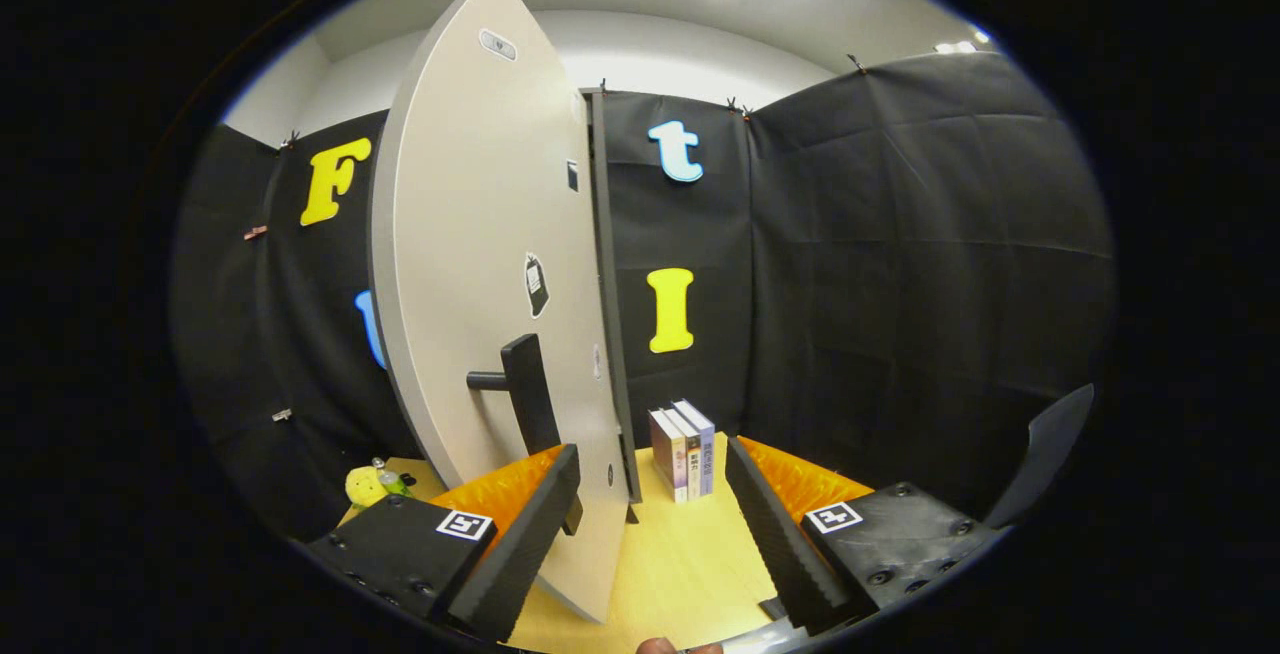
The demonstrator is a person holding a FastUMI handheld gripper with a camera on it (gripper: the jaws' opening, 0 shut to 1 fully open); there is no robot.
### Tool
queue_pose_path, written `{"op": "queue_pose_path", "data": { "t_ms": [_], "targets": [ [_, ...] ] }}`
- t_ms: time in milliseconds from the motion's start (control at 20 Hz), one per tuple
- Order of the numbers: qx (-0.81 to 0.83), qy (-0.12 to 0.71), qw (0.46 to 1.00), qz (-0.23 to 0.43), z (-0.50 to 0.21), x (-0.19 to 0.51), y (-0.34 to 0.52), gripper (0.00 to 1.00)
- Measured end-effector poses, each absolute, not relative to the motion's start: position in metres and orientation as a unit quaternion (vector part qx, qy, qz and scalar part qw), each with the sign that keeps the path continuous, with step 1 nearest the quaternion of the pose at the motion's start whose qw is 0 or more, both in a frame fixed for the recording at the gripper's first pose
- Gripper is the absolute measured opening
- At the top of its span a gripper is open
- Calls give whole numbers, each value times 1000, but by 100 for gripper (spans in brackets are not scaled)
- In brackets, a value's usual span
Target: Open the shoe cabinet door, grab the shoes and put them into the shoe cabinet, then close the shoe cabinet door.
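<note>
Gripper view looks forward along the two fingers, which stand wide apart with nothing held between them; the gripper (pixel 650 524) hangs low over a pale wooden tabletop (pixel 690 554). Between the fingers — and running up well beyond them — is the shoe cabinet door (pixel 480 264), a tall light grey panel swung out toward the camera so that its bottom corner comes down between the fingers, nearer the left finger (pixel 520 534). That finger sits just beside the door's lower face; whether it touches the panel cannot be told. The right finger (pixel 775 534) stands apart from the door, with bare tabletop between them.

On the door's face a dark bar handle (pixel 527 394) sticks out on a short post, just above the left finger's tip. Higher on the panel there is a small dark tag (pixel 536 284), and an oval badge (pixel 497 44) sits near the top. The door's hinged edge meets a narrow dark upright of the cabinet frame (pixel 612 304), seen edge-on; the cabinet's inside is hidden behind the door.

Beyond the fingertips, just beside the foot of the frame, three books (pixel 682 451) stand upright together on the tabletop. Off past the left finger, near the booth's black cloth wall (pixel 900 264), lies a small yellow plush toy (pixel 366 485) with a green thing touching it. A fingertip of the person's hand (pixel 660 646) shows at the very bottom, behind the gripper.
</note>
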State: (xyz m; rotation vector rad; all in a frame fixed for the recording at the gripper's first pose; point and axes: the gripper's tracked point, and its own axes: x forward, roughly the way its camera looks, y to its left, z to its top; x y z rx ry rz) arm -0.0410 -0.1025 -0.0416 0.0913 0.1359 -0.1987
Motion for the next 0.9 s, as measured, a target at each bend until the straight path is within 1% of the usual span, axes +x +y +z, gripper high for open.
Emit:
{"op": "queue_pose_path", "data": {
  "t_ms": [250,550,900],
  "targets": [
    [53,71,995,-49,-46,-26,-60,98],
    [54,93,994,18,-62,-20,-10,98],
    [62,90,994,21,-63,-16,-9,98]
  ]
}}
